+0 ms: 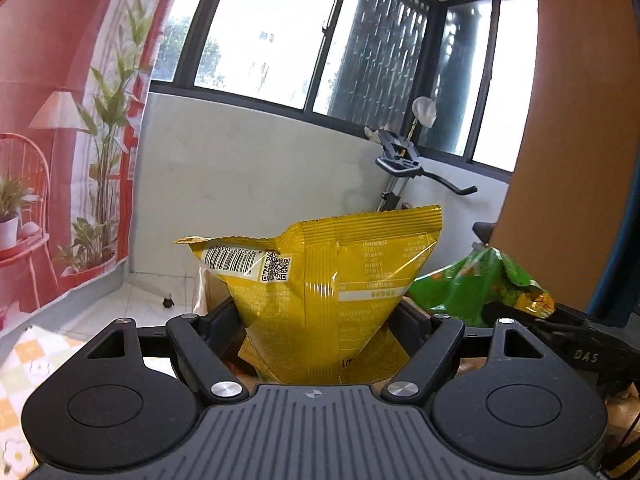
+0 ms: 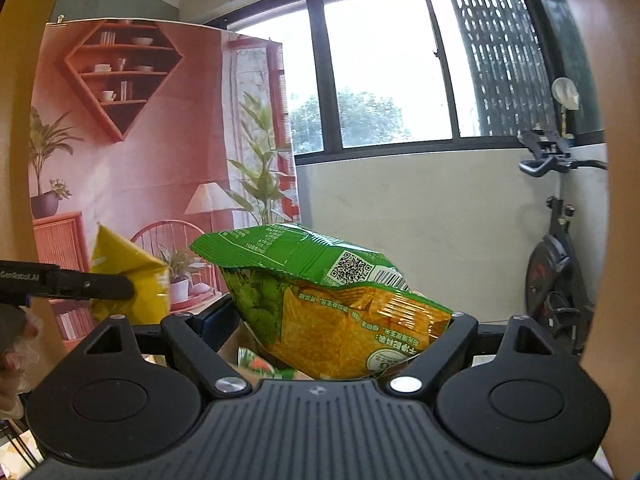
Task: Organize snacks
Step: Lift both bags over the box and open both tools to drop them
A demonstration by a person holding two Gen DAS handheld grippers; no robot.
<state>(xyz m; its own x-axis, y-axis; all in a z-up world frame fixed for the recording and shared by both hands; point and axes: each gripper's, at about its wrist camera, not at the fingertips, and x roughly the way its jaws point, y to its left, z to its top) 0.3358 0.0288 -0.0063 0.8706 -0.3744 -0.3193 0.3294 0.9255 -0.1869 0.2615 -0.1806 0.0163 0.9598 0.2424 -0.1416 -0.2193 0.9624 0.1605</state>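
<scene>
While both grippers are raised in front of a window, a snack bag is grasped in each. A glossy yellow foil snack bag (image 1: 332, 292) is clamped between the fingers of the left gripper (image 1: 318, 320), standing upright with its long axis vertical and its crimped top seam uppermost. Its back panel is turned toward the camera: a barcode and a QR code are seen at the upper left, and blocks of small white print at the right, too fine to be read. The bag's lower part is pinched narrow by the jaws.

A crinkled green and orange foil snack bag (image 2: 320, 292) is held in the right gripper (image 2: 336, 320), lying nearly level with its long axis running left to right and tilted down toward the right. A QR code and a barcode are seen on its green upper face; Chinese characters are printed upside down on the orange face, but cannot be read surely.

In the left wrist view the green bag (image 1: 480, 288) appears just to the right of the yellow one, apart from it. In the right wrist view the yellow bag (image 2: 128, 280) is seen at the left, held by a black gripper finger lettered "GenRobot.AI". No container can be made out with certainty below the bags.
</scene>
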